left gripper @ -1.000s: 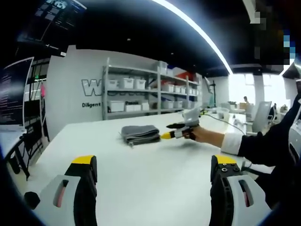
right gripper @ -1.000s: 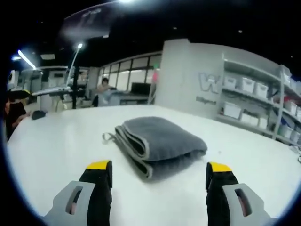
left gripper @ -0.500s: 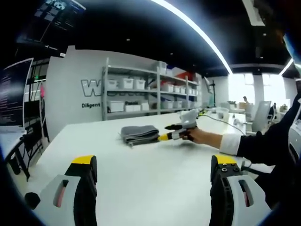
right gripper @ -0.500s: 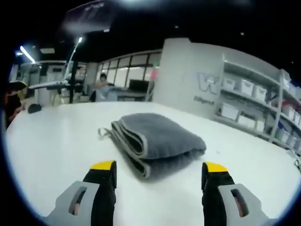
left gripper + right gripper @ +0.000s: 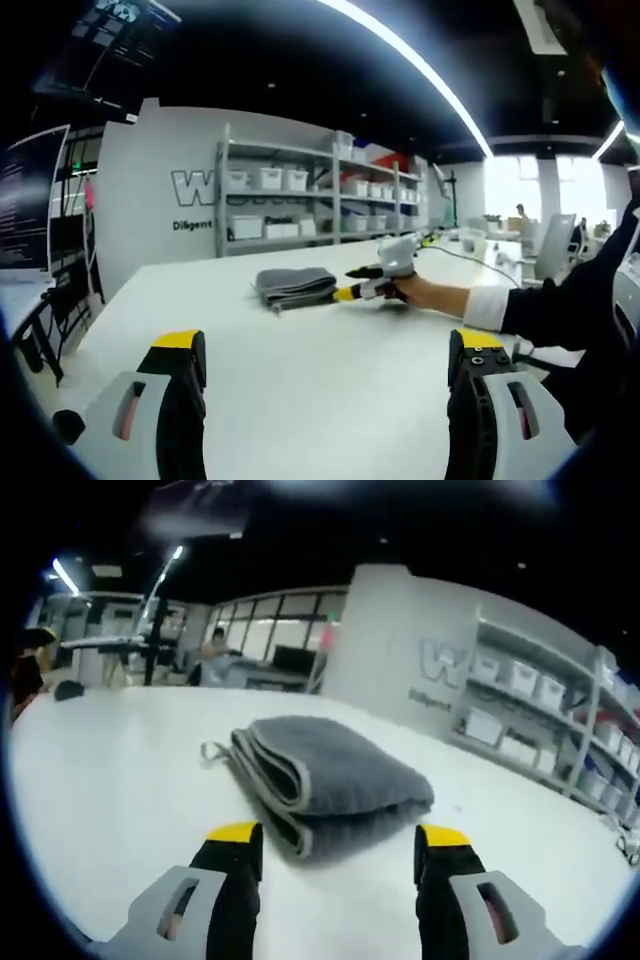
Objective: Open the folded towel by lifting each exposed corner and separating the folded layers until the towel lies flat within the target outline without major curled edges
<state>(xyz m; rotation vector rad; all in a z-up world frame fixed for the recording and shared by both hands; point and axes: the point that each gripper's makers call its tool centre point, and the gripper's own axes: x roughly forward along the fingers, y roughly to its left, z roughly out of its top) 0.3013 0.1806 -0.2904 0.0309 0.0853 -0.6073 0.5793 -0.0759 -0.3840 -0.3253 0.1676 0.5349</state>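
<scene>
I see the folded grey cloth towel (image 5: 325,780) flat on the white counter (image 5: 110,780), long axis running near-left to far-right. My right gripper (image 5: 340,837) has jaws wide apart, empty, just short of it; left gripper (image 5: 325,345) likewise spread, empty, well back.

My white desk (image 5: 300,380) runs wide in front of me, and past its far edge a metal shelving rack (image 5: 320,195) loaded with white bins stands against a pale wall (image 5: 150,190) with dark lettering. A long light strip (image 5: 420,60) curves across the dark ceiling, and bright windows (image 5: 540,195) glow at the far end. Beyond the desk's other side I see glazed partitions (image 5: 270,640) and more tables.
</scene>
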